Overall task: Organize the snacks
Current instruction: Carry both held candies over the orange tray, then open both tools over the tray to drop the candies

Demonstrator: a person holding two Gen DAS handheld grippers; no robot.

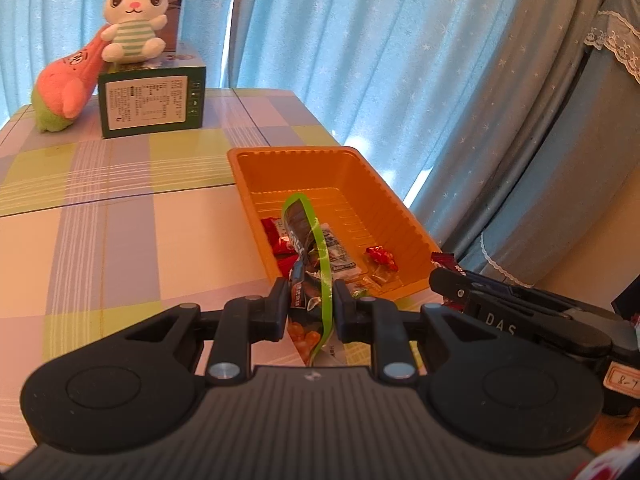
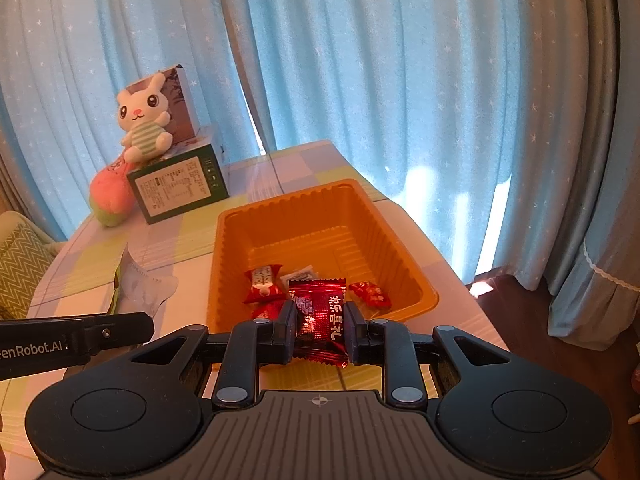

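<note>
Grippers first: your left gripper [image 1: 308, 300] was clamped on a dark snack bag [image 1: 306, 276] with a green edge, and your right gripper [image 2: 322, 324] pinched a red candy packet [image 2: 320, 312]. Both hung at the near rim of the orange tray [image 2: 392, 248], straight ahead at twelve o'clock, with wrapped sweets [image 2: 262, 284] inside. At ten o'clock, a plush rabbit [image 2: 142, 120] sat on a green box [image 2: 180, 186].
</note>
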